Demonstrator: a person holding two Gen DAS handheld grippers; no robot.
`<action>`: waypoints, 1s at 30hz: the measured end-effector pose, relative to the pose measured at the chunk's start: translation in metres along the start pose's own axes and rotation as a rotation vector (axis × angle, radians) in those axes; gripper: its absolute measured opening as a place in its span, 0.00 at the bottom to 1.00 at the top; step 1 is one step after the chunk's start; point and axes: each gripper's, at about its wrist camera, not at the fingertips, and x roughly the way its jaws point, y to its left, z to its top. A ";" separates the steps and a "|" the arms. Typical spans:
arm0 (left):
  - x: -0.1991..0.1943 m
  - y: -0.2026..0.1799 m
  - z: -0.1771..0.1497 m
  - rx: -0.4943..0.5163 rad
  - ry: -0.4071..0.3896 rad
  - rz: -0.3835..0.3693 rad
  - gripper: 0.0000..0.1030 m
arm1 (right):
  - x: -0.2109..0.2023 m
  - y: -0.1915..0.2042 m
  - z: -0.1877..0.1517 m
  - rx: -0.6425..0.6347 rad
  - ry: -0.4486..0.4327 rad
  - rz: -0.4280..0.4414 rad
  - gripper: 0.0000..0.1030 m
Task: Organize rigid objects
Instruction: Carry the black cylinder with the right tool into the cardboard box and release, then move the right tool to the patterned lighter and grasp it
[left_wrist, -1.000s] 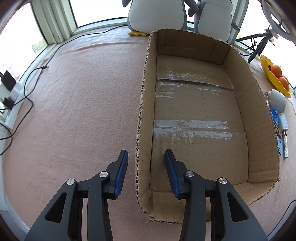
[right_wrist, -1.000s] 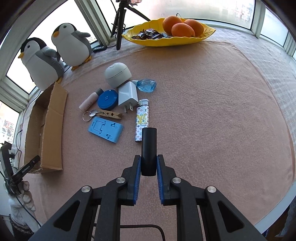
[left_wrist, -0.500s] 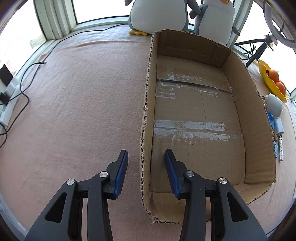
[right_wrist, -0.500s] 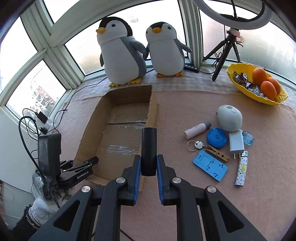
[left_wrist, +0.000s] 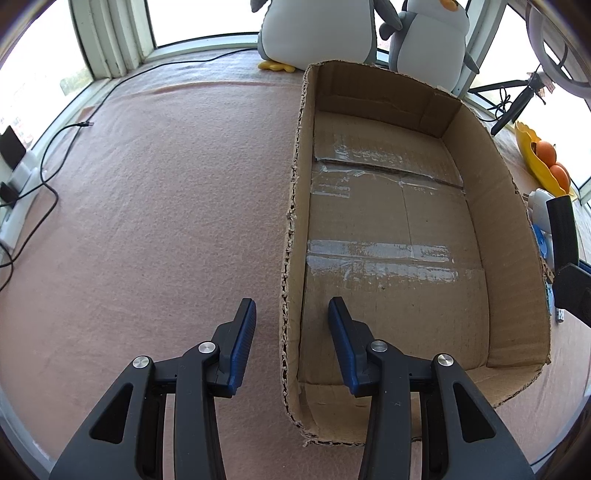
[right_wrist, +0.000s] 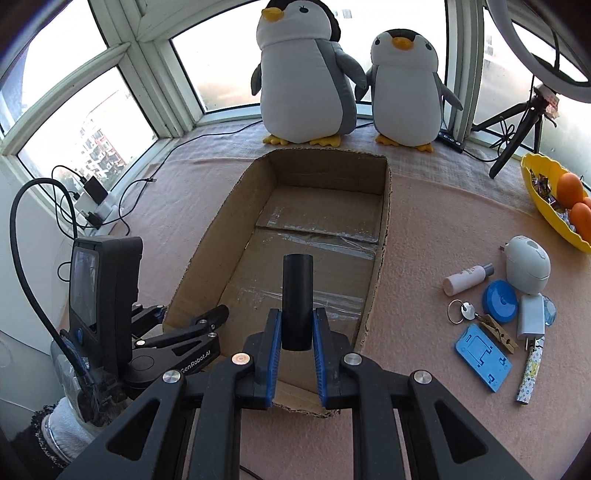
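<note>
An open cardboard box lies on the pink cloth, with nothing visible inside; it also shows in the left wrist view. My right gripper is shut on a black cylinder and holds it over the box's near end. The cylinder also shows at the right edge of the left wrist view. My left gripper is open, its jaws straddling the box's left wall near the front corner; it shows in the right wrist view.
Loose items lie right of the box: white bottle, blue disc, white case, charger, keys with clothespin, blue stand, lighter. Yellow fruit dish, two plush penguins, tripod, cables and power strip.
My right gripper has swung left with the black cylinder, from over the loose items to over the box's near end. The left gripper has stayed astride the box wall.
</note>
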 end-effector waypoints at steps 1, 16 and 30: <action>0.000 0.000 0.000 -0.002 0.000 0.000 0.40 | 0.002 0.000 0.000 0.001 0.003 0.001 0.14; 0.000 -0.003 0.000 0.001 -0.005 0.016 0.40 | -0.001 -0.004 -0.002 0.009 -0.021 -0.010 0.43; 0.002 -0.005 0.002 0.015 -0.002 0.031 0.40 | -0.026 -0.047 -0.017 0.100 -0.055 -0.044 0.44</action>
